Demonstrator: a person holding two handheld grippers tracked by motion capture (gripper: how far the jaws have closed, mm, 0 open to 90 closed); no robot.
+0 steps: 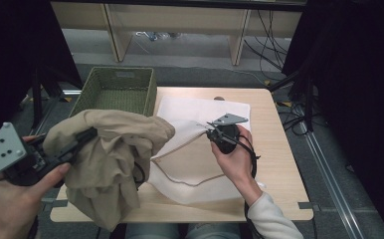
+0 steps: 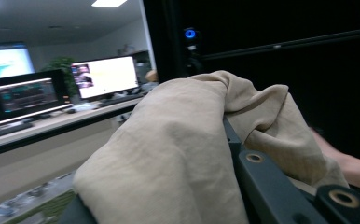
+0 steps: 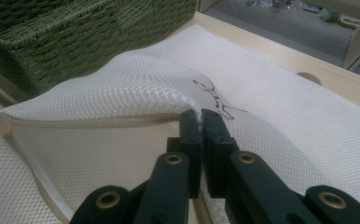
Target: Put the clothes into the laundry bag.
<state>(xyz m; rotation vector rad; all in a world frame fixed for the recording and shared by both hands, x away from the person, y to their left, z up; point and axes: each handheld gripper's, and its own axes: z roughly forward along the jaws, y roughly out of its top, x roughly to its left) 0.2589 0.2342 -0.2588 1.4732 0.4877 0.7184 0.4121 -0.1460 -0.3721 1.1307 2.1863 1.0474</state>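
Beige garment held up beside an open mesh bag
Left gripper (image 1: 83, 137) clamps the beige garment (image 1: 108, 159); right gripper (image 3: 200, 119) pinches the white mesh laundry bag (image 3: 271, 100) rim, jaws closed.

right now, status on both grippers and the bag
Left gripper shut on beige garment, held up. Right gripper shut on mesh bag edge, mouth lifted open. Green basket behind, nothing blocking.

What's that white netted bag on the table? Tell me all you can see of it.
The mesh bag is white, fine-holed netting with a beige-edged opening facing the person's left. It lies mostly flat on the wooden table, beside a green basket. The right gripper is shut on its upper layer near the rim, lifting it so the mouth gapes. A small dark squiggly mark sits on top. The beige cloth, held by the left gripper, hangs at the opening.
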